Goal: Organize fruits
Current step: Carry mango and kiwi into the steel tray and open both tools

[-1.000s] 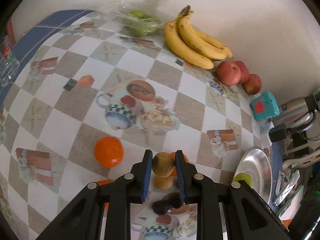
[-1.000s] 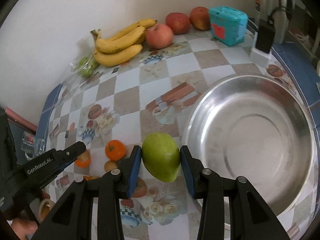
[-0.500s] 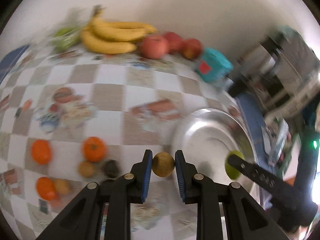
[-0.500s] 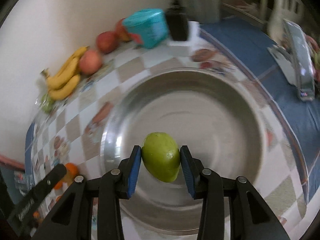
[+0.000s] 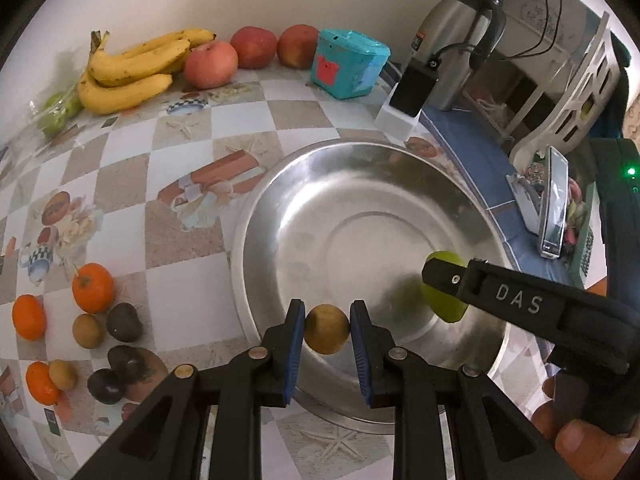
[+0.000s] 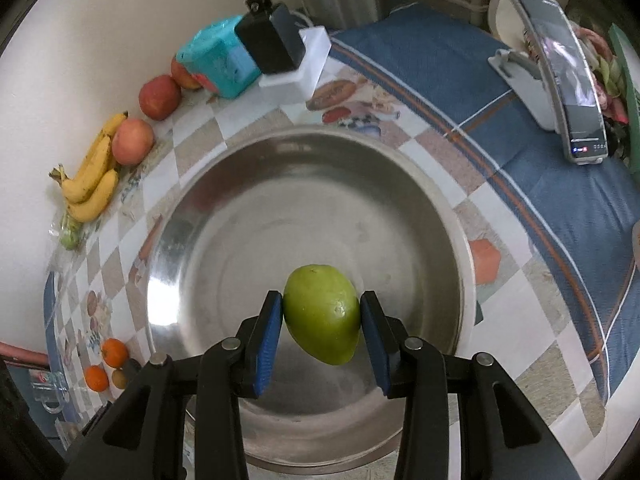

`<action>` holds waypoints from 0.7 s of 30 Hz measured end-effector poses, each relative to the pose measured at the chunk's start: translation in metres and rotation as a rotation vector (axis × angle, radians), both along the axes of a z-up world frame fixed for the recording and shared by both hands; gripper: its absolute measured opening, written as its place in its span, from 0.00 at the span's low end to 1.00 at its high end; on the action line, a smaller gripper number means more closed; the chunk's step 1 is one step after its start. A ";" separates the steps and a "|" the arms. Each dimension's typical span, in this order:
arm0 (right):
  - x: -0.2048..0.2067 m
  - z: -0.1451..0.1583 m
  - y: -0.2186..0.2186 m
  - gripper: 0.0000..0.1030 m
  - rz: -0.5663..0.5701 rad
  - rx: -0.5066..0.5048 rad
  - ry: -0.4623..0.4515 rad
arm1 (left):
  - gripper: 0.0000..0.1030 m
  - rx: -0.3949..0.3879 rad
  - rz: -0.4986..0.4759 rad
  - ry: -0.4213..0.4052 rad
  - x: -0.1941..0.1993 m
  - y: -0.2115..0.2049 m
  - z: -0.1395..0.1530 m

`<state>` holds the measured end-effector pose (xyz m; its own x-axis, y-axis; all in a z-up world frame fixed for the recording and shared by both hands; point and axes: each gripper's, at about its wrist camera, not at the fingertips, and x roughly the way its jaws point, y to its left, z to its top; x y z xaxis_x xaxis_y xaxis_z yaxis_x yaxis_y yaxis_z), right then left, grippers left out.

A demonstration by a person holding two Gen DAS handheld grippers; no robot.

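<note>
My left gripper [image 5: 326, 330] is shut on a small brown kiwi [image 5: 326, 329] and hangs over the near-left rim of a wide steel bowl [image 5: 280, 200]. My right gripper [image 6: 322, 326] is shut on a green mango [image 6: 322, 314] above the inside of the same steel bowl [image 6: 192, 216]. In the left wrist view the right gripper's finger comes in from the right and covers part of the green mango [image 5: 444, 306]. Nothing lies in the bowl. Loose oranges [image 5: 93, 287], kiwis [image 5: 87, 330] and dark avocados [image 5: 124, 322] lie on the checked tablecloth left of the bowl.
Bananas [image 5: 128, 72], apples [image 5: 211, 63] and a bag of green fruit [image 5: 56, 112] line the wall. A teal box [image 5: 349, 63], a black charger on a white block [image 5: 408, 100] and a steel kettle [image 5: 452, 40] stand behind the bowl. A phone on a stand [image 6: 568, 88] is at the right.
Both grippers swung right from over the tablecloth to the bowl, each keeping its fruit. The right gripper went further in over the bowl's floor, and the wrists rolled.
</note>
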<state>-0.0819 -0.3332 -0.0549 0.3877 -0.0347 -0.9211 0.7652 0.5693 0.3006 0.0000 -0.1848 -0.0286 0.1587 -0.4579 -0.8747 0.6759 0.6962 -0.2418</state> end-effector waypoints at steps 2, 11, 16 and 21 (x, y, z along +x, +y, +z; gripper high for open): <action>0.002 -0.002 0.002 0.41 0.013 0.013 0.004 | 0.25 0.001 -0.008 0.004 -0.001 0.000 -0.001; 0.009 0.003 0.006 0.42 0.034 -0.015 0.024 | 0.27 0.008 -0.036 -0.010 -0.005 -0.002 0.002; 0.009 0.012 0.008 0.49 0.039 -0.044 0.004 | 0.27 -0.009 -0.024 -0.010 -0.001 0.003 0.009; 0.009 0.018 0.009 0.49 0.038 -0.055 -0.007 | 0.27 -0.002 0.026 -0.006 0.008 0.015 0.014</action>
